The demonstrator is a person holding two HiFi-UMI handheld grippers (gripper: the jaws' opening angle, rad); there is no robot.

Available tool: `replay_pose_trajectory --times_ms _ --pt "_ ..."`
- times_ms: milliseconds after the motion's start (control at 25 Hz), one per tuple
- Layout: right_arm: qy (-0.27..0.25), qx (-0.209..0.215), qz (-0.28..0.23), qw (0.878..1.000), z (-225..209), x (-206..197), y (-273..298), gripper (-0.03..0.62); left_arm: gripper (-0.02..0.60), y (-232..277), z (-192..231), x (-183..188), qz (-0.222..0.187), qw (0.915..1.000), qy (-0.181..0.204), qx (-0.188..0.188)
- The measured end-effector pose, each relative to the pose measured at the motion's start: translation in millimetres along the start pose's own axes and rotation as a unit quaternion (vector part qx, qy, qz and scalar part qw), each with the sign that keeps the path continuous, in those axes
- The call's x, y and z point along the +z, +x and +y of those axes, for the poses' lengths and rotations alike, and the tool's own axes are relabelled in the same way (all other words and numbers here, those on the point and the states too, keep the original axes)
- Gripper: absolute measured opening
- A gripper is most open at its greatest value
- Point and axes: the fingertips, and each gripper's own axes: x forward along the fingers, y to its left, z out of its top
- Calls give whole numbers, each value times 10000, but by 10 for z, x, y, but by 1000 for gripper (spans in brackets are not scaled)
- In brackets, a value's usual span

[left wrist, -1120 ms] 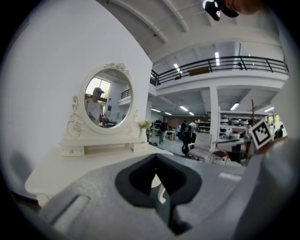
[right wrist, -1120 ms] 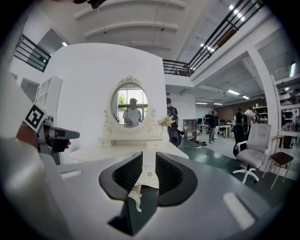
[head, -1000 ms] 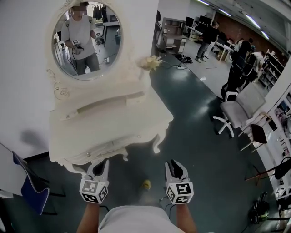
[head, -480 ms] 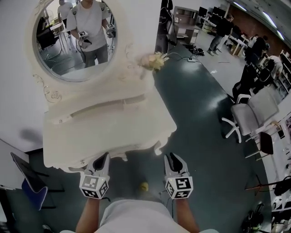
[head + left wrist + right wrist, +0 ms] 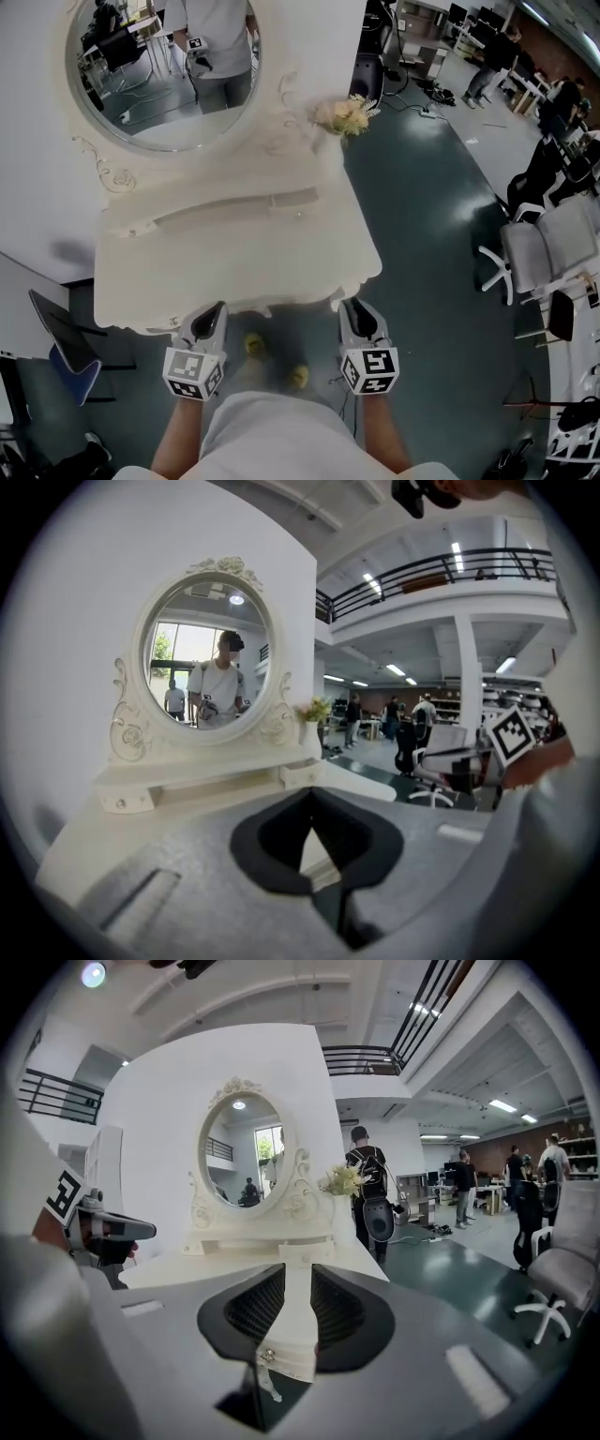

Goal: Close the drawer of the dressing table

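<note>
The white dressing table [image 5: 234, 267] with a round mirror [image 5: 164, 66] stands against the wall. On its upper shelf the small right-hand drawer [image 5: 292, 199] sticks out a little; it also shows as that drawer [image 5: 302, 772] in the left gripper view. My left gripper [image 5: 210, 319] is at the table's front edge, tips touching, nothing held. My right gripper [image 5: 355, 317] is at the front right edge, jaws slightly apart. Between them the right gripper view shows the front panel with a small metal knob [image 5: 267, 1356].
A vase of pale flowers [image 5: 345, 114] stands at the table's back right corner. A blue chair [image 5: 56, 342] is at the left, grey office chairs [image 5: 553, 244] at the right. People stand far back on the dark floor [image 5: 431, 216].
The person has stepped closer. The table now fills more of the head view and both grippers have come up to its front edge.
</note>
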Motion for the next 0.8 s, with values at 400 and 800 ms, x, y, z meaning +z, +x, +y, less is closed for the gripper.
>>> replay_pose_trajectory --times_ms 400,800 --pt "-5 -59 71 10000 -151 204 740 72 -2 711 389 198 -46 9997 18 -223" --pt "-17 -111 433 9990 -239 262 1661 71 -2 1492 936 213 138 9986 -179 -470"
